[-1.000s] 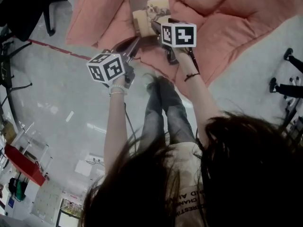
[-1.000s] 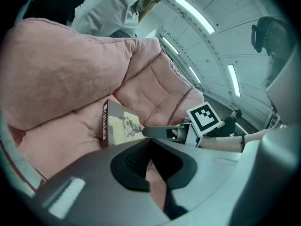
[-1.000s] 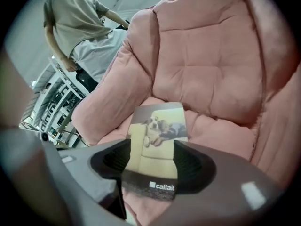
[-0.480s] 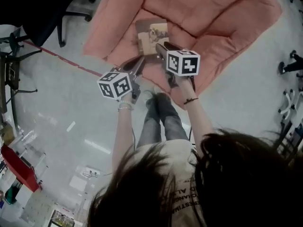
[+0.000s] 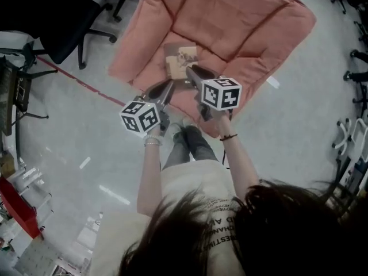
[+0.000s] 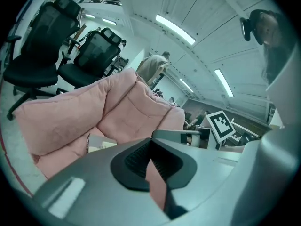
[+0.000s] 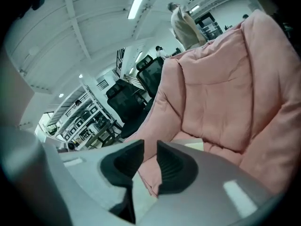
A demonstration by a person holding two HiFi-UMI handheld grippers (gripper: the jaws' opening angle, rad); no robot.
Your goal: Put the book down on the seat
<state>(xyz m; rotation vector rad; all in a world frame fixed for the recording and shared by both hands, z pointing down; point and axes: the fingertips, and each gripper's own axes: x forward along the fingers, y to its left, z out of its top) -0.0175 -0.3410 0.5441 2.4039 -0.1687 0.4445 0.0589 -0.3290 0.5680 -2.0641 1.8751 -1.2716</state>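
The book [image 5: 181, 58] lies flat on the pink padded seat [image 5: 230, 22], its pale cover up, with nothing touching it. My left gripper [image 5: 168, 85] hangs in the air just short of the seat's front edge. In the left gripper view its tips [image 6: 150, 140] meet with nothing between them, and the book [image 6: 100, 145] shows beyond. My right gripper [image 5: 190, 70] hovers over the book's near edge. Its jaws [image 7: 150, 147] have just been closing; a narrow gap is left and nothing is in it. A corner of the book [image 7: 193, 145] peeks past it.
Black office chairs [image 5: 69, 16] stand left of the seat, beyond a red floor line [image 5: 75, 76]. Chair wheels [image 5: 359, 56] sit at the right edge. The person's legs [image 5: 187, 145] stand right in front of the seat. More chairs [image 7: 127, 102] and shelving are far off.
Both grippers have risen and drawn back from the book, which stays on the seat. The head view has pulled up, so the whole seat now shows.
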